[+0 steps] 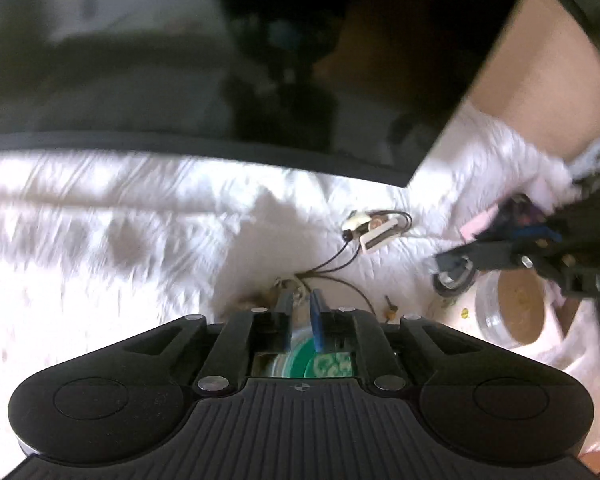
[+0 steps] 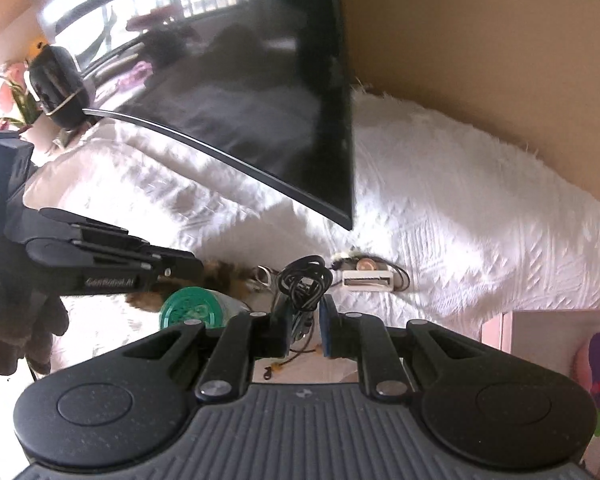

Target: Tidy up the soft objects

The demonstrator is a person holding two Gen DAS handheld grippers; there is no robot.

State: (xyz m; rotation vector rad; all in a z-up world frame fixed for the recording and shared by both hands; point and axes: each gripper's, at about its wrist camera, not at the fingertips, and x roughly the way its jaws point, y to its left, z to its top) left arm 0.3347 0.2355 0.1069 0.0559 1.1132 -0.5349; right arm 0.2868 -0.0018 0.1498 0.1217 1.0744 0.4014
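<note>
Right gripper (image 2: 305, 322), lower centre, clamped on black cable bundle (image 2: 305, 280); left gripper (image 1: 300, 316) slightly parted, empty, above white bedspread (image 1: 140, 216).

The right gripper (image 2: 305, 322) has its fingers (image 2: 327, 330) closed on a bundle of black cable (image 2: 304, 278). Beyond the fingers a white adapter (image 2: 367, 281) lies on the white cloth (image 2: 460, 216). Left of them, the left gripper (image 2: 188, 266) reaches over a green-lidded jar (image 2: 190, 307).
</note>
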